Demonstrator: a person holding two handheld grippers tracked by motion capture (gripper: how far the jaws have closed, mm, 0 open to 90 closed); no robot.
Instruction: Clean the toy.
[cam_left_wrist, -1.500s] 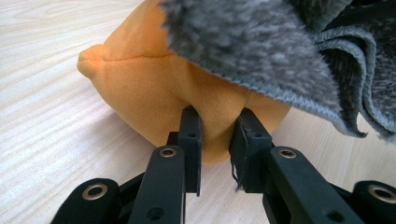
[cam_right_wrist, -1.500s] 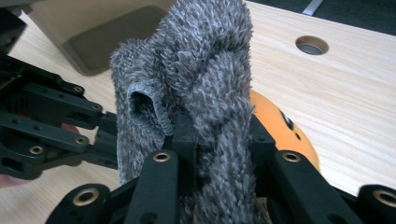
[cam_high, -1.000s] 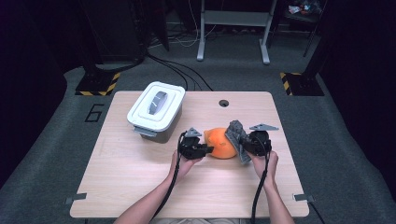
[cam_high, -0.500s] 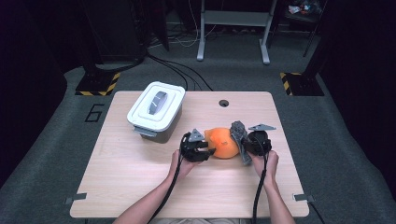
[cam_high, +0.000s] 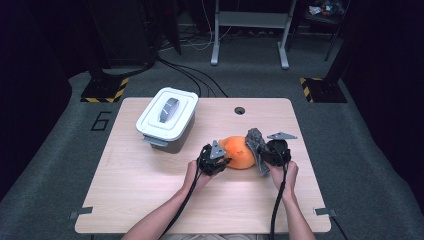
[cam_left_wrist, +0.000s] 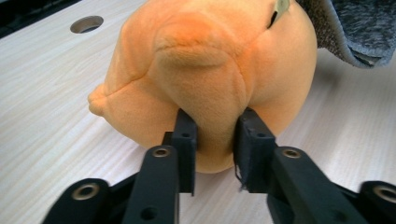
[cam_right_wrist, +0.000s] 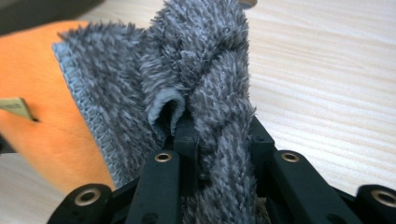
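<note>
An orange plush toy (cam_high: 240, 152) lies on the wooden table (cam_high: 150, 200), right of centre. My left gripper (cam_high: 220, 162) meets it from the left; its jaws have just been closing and now pinch a fold of the plush (cam_left_wrist: 205, 60) between the pads, with the left gripper (cam_left_wrist: 217, 135) shut on it. A grey fuzzy cloth (cam_high: 254, 137) rests against the toy's right side. The right gripper (cam_high: 261, 152) grips a bunched part of that cloth (cam_right_wrist: 205, 70), and the right gripper (cam_right_wrist: 219, 135) stays shut on it. The orange plush (cam_right_wrist: 42, 116) shows behind the cloth.
A white lidded box (cam_high: 166, 117) with a grey handle stands at the back left of the table. A round cable hole (cam_high: 239, 110) sits near the far edge. Bare wood stretches toward the front edge around the person's forearms.
The left gripper has edged slightly to the right against the plush. The right gripper and the grey cloth have stayed in place.
</note>
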